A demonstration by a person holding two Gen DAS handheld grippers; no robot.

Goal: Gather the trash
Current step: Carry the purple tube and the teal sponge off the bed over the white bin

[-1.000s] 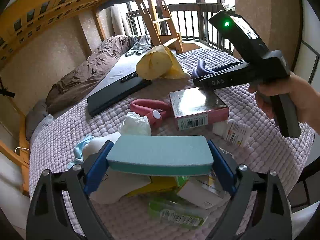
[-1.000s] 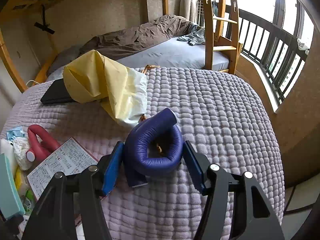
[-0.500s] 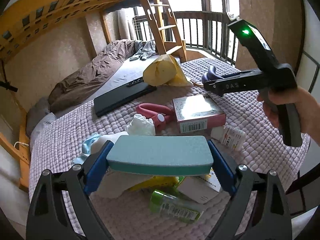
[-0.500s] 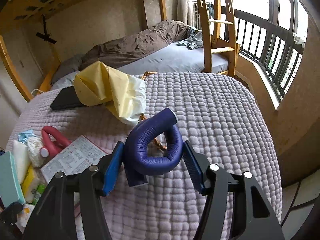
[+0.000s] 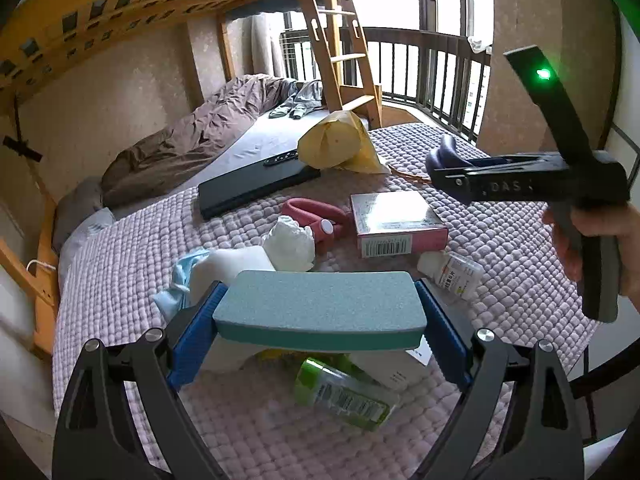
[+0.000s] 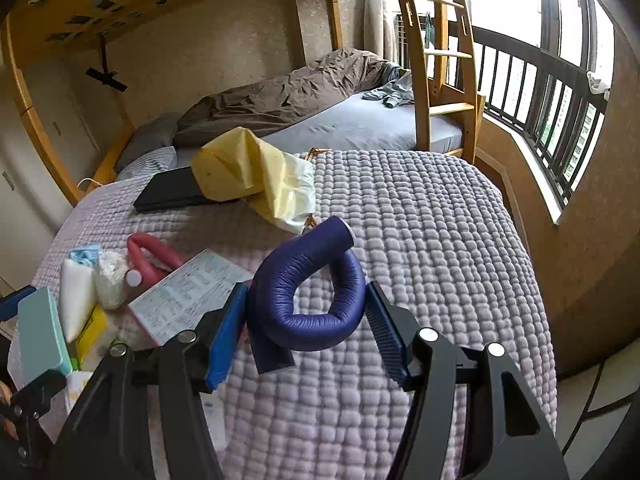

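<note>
**Two claws loaded over a littered bed: handling notes**

My right claw (image 6: 306, 320) is pinching a bent blue foam tube (image 6: 308, 280), pads on the outer sides of its loop, above the quilted bedspread (image 6: 420, 240). The tube looks light, soft and springy, with a wrinkled leather-like skin; squeezed across the loop it should flatten instead of slipping, so the curved middle is a sound place to hold. Its free end points to 1 o'clock.

My left claw (image 5: 318, 312) stands wide and clamps a teal foam block (image 5: 320, 304) by its two short ends. I judge it stiff enough to span the pads, nearly weightless, rough-faced and unlikely to slide.

Remaining litter, left wrist view: a green-labelled plastic bottle (image 5: 340, 394) at 6 o'clock below the block, probably slick and apt to roll, best taken across its body; a crumpled white tissue (image 5: 290, 242) at 12 o'clock, compressible anywhere; a small white bottle (image 5: 452, 272) at 2 o'clock; a pink-edged carton (image 5: 396, 220) beyond, rigid, best gripped across its narrow width. A yellow bag (image 5: 336, 146) lies farther off at 12 o'clock.
</note>
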